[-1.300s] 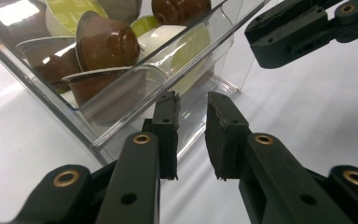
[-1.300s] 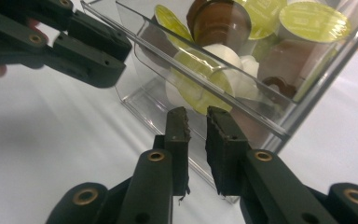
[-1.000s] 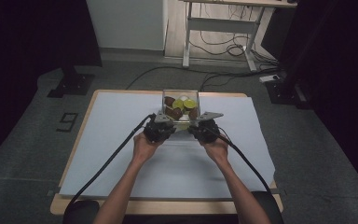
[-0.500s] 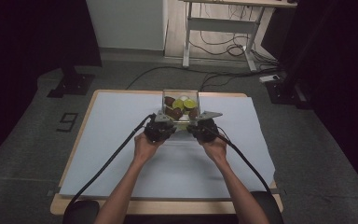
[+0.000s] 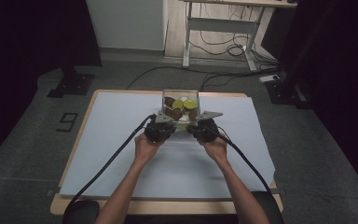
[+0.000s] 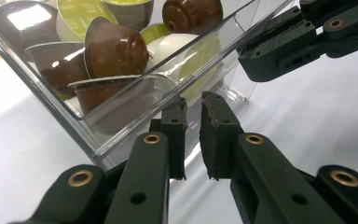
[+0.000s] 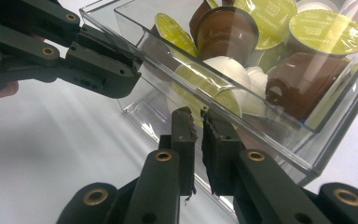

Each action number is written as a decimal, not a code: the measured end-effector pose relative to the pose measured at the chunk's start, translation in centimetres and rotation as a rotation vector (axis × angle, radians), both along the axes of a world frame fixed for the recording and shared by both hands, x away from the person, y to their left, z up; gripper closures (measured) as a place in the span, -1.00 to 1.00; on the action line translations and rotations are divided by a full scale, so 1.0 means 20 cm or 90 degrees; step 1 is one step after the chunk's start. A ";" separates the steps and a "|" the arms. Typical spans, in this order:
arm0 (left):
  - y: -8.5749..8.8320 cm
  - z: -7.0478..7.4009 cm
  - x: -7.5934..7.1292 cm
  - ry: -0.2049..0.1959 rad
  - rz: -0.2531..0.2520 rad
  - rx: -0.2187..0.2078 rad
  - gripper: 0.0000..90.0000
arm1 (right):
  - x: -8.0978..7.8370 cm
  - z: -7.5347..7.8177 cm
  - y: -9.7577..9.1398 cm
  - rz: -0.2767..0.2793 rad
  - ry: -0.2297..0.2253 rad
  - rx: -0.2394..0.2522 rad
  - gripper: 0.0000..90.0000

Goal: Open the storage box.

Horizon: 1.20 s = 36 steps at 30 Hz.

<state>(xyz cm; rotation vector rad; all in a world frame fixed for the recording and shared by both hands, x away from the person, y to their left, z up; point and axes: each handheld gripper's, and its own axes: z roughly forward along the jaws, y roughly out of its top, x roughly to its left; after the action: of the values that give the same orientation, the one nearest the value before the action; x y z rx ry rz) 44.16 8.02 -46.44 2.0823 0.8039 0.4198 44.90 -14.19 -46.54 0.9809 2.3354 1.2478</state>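
Both grippers — left gripper [image 6: 193, 105] and right gripper [image 7: 196, 116] — are pinched onto the near wall of the clear box [image 5: 180, 94] of coffee capsules [image 7: 265, 16], at twelve o'clock of the hands.

The high view looks forward and down from above the person's side of the counter [image 5: 121, 140], well back. The left gripper view rides low, looking along its own jaws, very near the clear box [image 6: 121, 126] of capsules. The right gripper view sits equally near, facing the same clear box from the other side, each catching the other gripper.
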 end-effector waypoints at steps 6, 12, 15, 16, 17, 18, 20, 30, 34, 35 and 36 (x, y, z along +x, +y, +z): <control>0.02 0.00 -0.01 0.005 -0.004 -0.022 0.77 | -0.02 0.01 0.00 0.008 -0.002 -0.004 0.79; 0.01 0.00 -0.03 0.005 -0.005 -0.020 0.77 | -0.04 0.01 0.01 -0.001 0.009 0.006 0.77; 0.01 0.00 -0.04 0.004 -0.008 -0.020 0.76 | -0.05 0.01 0.01 0.001 0.005 0.002 0.77; 0.02 0.00 -0.05 0.006 -0.010 -0.022 0.76 | -0.06 0.01 0.01 0.003 0.004 0.002 0.77; 0.02 0.00 -0.05 0.007 -0.011 -0.024 0.73 | -0.06 0.01 0.01 0.006 0.005 0.003 0.77; 0.02 0.00 -0.06 0.008 -0.012 -0.027 0.72 | -0.07 0.02 0.01 0.010 0.005 0.005 0.77; 0.02 0.00 -0.07 0.010 -0.014 -0.028 0.72 | -0.08 0.02 0.02 0.015 0.004 0.001 0.75; 0.03 0.00 -0.12 0.006 -0.025 -0.013 0.77 | -0.12 0.01 0.02 0.024 0.002 -0.002 0.75; 0.02 0.00 -0.14 0.006 -0.025 -0.010 0.77 | -0.14 0.01 0.02 0.024 0.001 -0.007 0.75; 0.02 0.00 -0.14 0.005 -0.024 -0.011 0.77 | -0.15 0.01 0.01 0.024 0.001 -0.007 0.75; 0.02 0.00 -0.14 0.005 -0.024 -0.010 0.77 | -0.15 0.01 0.01 0.022 0.000 -0.008 0.75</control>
<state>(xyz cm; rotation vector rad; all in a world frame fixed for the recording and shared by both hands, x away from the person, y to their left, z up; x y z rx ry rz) 41.26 8.36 -46.41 2.0824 0.7697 0.3837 41.86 -13.91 -46.27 0.9398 2.3677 1.2437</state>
